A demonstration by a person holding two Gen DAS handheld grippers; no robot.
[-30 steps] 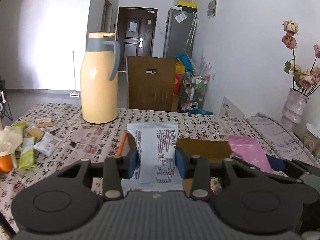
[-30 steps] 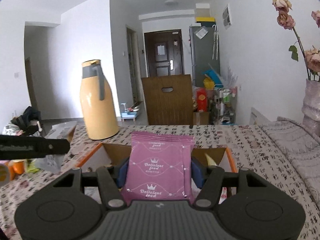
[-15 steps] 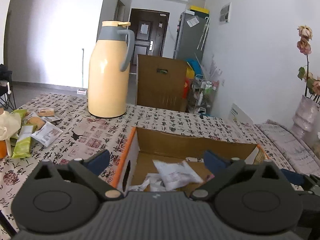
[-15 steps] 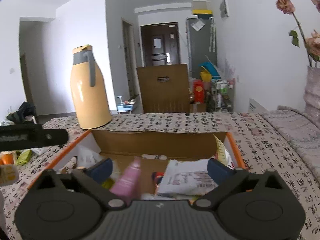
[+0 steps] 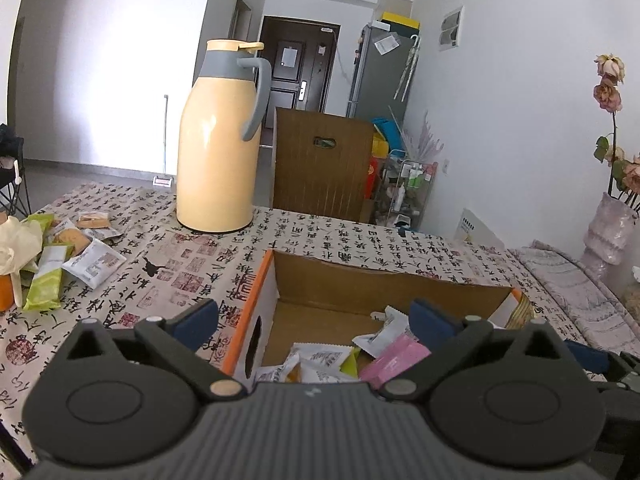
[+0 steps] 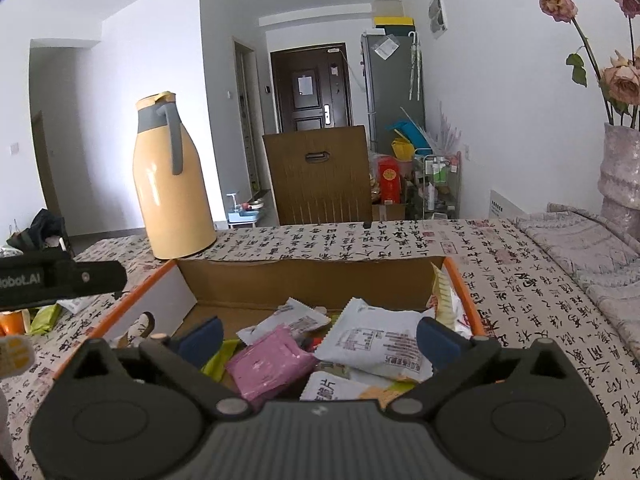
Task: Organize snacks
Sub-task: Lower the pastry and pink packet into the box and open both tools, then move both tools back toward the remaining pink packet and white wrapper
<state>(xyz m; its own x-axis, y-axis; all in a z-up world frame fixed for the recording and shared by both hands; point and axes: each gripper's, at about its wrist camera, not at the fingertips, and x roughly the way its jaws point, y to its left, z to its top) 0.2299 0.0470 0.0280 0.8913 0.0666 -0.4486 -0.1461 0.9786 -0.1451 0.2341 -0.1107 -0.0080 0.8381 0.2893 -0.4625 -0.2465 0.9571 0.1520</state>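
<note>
An open cardboard box [image 5: 384,284] [image 6: 312,280] with orange edges sits on the patterned tablecloth and holds several snack packets. A pink packet [image 6: 272,362] [image 5: 394,358] and white packets [image 6: 376,344] [image 5: 324,362] lie loose inside. My left gripper [image 5: 314,322] hovers open over the box's left end, nothing between its blue pads. My right gripper [image 6: 318,334] hangs open above the box's contents, the packets lying below it, not pinched. More snacks [image 5: 68,256] lie loose on the table to the left.
A tall yellow thermos [image 5: 218,140] [image 6: 172,184] stands behind the box. A brown chair back [image 5: 324,164] is at the table's far edge. A vase of dried roses [image 6: 620,152] stands at the right. The left gripper's body [image 6: 60,276] juts in at the right view's left.
Both grippers opened wide and dropped their packets: the white one left the left gripper, the pink one the right. Both packets now lie in the box. Both grippers sank a little.
</note>
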